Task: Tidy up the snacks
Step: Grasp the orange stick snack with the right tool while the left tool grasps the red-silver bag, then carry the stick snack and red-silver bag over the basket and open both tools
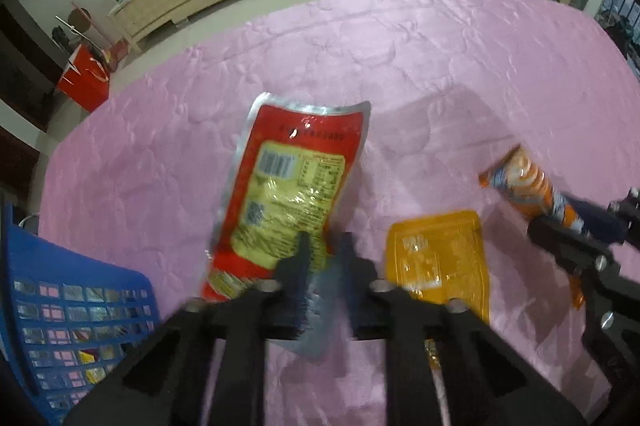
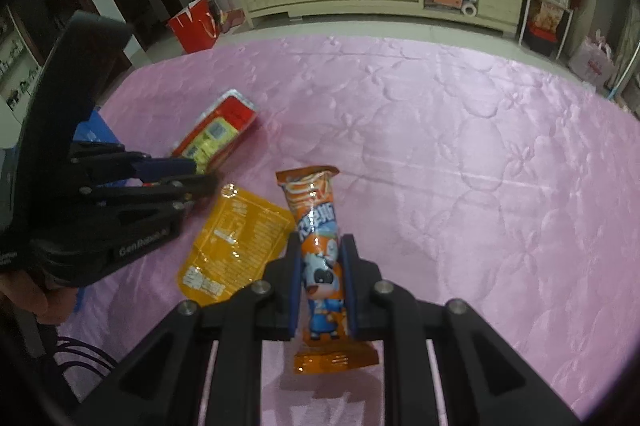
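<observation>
The left claw point(image 1: 325, 246) is clamped on the red snack bag point(image 1: 288, 185) at centre frame; the right claw point(image 2: 320, 258) pinches the orange tube snack point(image 2: 320, 246). Only the left view shows the blue basket point(image 1: 80, 306) (lower left), and the orange pouch point(image 2: 236, 246) lies on the pink tabletop point(image 2: 480, 165).

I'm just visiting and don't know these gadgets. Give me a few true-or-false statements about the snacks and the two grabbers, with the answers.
1. The right gripper holds the orange tube-shaped snack pack with a cartoon cow. True.
2. The left gripper has its jaws wide open over a bare cloth. False: the jaws are shut on the red-and-yellow foil snack pouch.
3. The flat orange-yellow pouch lies free on the pink quilted cloth. True.
4. The blue plastic lattice basket sits to the right of the orange-yellow pouch. False: in the left wrist view it is at the far left.
</observation>
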Action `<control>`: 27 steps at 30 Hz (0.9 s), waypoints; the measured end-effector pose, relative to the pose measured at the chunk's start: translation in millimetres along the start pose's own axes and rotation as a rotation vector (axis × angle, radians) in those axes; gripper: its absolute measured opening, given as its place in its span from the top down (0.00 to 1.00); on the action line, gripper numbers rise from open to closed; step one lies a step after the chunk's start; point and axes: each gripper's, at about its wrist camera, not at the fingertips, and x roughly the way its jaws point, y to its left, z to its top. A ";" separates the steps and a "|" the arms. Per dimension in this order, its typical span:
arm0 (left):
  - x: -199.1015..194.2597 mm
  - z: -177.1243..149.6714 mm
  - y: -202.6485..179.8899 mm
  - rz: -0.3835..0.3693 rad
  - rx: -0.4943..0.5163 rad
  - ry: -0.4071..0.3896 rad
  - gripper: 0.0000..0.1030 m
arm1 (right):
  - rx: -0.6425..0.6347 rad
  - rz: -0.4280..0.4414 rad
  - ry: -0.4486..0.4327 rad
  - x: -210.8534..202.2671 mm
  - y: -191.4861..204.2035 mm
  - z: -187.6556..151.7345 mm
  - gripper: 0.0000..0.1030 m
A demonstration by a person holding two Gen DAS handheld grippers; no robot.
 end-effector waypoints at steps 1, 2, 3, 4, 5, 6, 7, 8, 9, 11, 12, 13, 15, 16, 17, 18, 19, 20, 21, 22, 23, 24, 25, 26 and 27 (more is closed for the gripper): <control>-1.9 -1.7 -1.0 0.001 0.002 -0.005 0.96 | -0.002 -0.003 -0.002 -0.8 0.2 0.2 0.79; -3.8 -3.1 -0.5 0.002 0.000 -0.012 0.96 | 0.002 0.002 -0.003 -1.5 1.1 -0.9 0.79; -6.4 -5.3 0.0 -0.002 -0.007 -0.019 0.97 | 0.006 0.008 -0.005 -2.6 1.1 -1.2 0.79; -10.5 -7.3 0.5 -0.014 -0.016 -0.029 0.98 | 0.010 0.010 -0.008 -4.1 1.1 -1.3 0.79; -14.0 -8.8 1.2 -0.022 -0.023 -0.039 0.99 | 0.012 0.010 -0.011 -5.4 1.6 -1.9 0.79; -18.3 -11.2 1.7 -0.028 -0.025 -0.048 0.99 | 0.015 0.010 -0.012 -6.5 1.3 -1.9 0.79; -24.0 -14.0 1.1 -0.029 -0.025 -0.058 0.99 | 0.019 0.011 -0.012 -7.7 1.8 -2.6 0.79; -29.2 -15.8 0.0 -0.033 -0.025 -0.068 0.99 | 0.021 0.011 -0.010 -8.3 2.7 -3.5 0.79; -34.8 -18.7 -0.6 -0.043 -0.024 -0.079 0.99 | 0.015 0.003 -0.006 -9.5 4.7 -4.9 0.79; -46.7 -24.3 -0.7 -0.063 -0.022 -0.098 0.99 | 0.006 -0.013 0.000 -11.4 8.2 -6.2 0.79; -52.1 -27.5 -0.8 -0.071 -0.020 -0.107 0.99 | 0.008 -0.012 0.001 -13.4 9.4 -5.3 0.79; -59.3 -32.0 -1.0 -0.086 -0.022 -0.118 0.99 | 0.011 -0.009 0.000 -17.4 11.6 -6.9 0.79; -67.7 -38.2 1.2 -0.101 -0.021 -0.131 1.00 | 0.010 -0.014 -0.002 -23.8 16.0 -9.2 0.79; -73.9 -41.7 1.3 -0.106 -0.020 -0.141 0.99 | 0.009 -0.016 -0.005 -28.4 18.3 -10.0 0.79; -78.9 -44.1 -1.1 -0.111 -0.021 -0.149 0.99 | 0.010 -0.014 -0.007 -33.6 20.6 -10.6 0.79; -84.4 -47.0 -1.4 -0.116 -0.024 -0.157 0.99 | 0.014 -0.013 -0.010 -37.3 22.1 -10.6 0.79; -90.9 -50.4 -1.3 -0.124 -0.026 -0.167 1.00 | 0.018 -0.013 -0.014 -41.7 24.0 -11.1 0.79; -96.1 -52.6 -0.2 -0.130 -0.028 -0.176 1.00 | 0.023 -0.016 -0.020 -47.7 26.4 -11.6 0.79; -102.5 -55.7 0.8 -0.136 -0.028 -0.188 1.00 | 0.021 -0.026 -0.024 -52.3 29.1 -12.2 0.79; -112.3 -60.0 1.8 -0.142 -0.028 -0.205 1.00 | 0.015 -0.039 -0.030 -56.7 32.7 -12.6 0.79; -118.0 -62.2 3.1 -0.145 -0.030 -0.215 1.00 | 0.007 -0.048 -0.036 -61.8 36.4 -12.6 0.79; -127.8 -66.1 4.7 -0.150 -0.031 -0.231 1.00 | 0.003 -0.049 -0.042 -68.1 40.9 -13.4 0.79; -135.5 -68.5 4.9 -0.151 -0.032 -0.244 1.00 | 0.000 -0.050 -0.047 -73.2 43.7 -14.2 0.79; -139.7 -70.3 7.5 -0.152 -0.034 -0.253 1.00 | -0.005 -0.055 -0.054 -78.8 48.3 -14.4 0.79; -147.4 -73.0 9.9 -0.154 -0.036 -0.267 1.00 | -0.012 -0.061 -0.063 -85.3 53.7 -14.1 0.79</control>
